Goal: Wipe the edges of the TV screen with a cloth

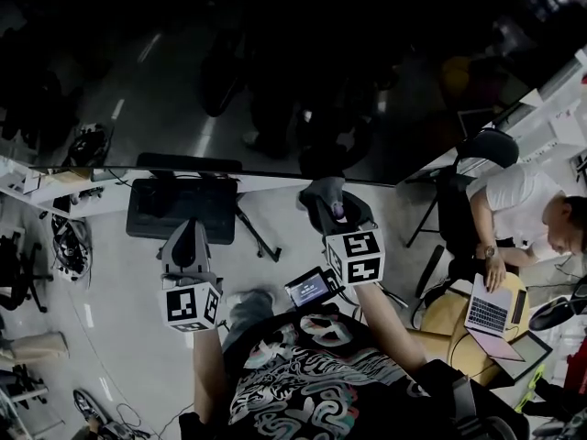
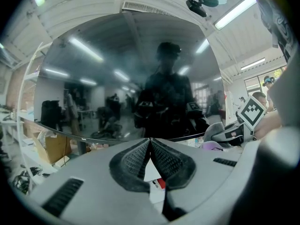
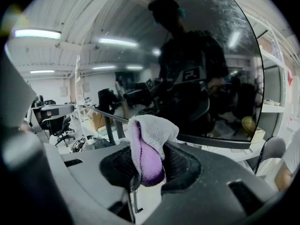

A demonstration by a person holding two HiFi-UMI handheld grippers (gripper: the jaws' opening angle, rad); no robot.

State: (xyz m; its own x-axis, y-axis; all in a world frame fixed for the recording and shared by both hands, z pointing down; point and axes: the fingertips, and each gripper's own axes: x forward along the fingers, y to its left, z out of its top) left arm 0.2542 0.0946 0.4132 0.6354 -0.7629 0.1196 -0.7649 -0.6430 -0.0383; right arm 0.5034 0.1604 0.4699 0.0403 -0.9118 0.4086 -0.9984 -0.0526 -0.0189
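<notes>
The big dark TV screen [image 1: 275, 62] fills the upper head view; its lower edge [image 1: 275, 176] runs across the middle. In both gripper views the screen [image 2: 126, 78] [image 3: 201, 64] reflects a person. My right gripper [image 1: 323, 211] is shut on a grey and purple cloth [image 3: 147, 146], whose tip [image 1: 321, 191] sits just below the screen's lower edge. My left gripper [image 1: 186, 246] hangs lower left of it, shut, its pads [image 2: 138, 158] pressed together with nothing between them, short of the screen's lower edge [image 2: 93, 137].
A black TV stand base [image 1: 181, 206] with legs stands on the floor under the screen. At the right a person sits at a desk with a laptop [image 1: 491, 308], beside a black chair [image 1: 459, 200]. Shelving and cables [image 1: 69, 236] line the left side.
</notes>
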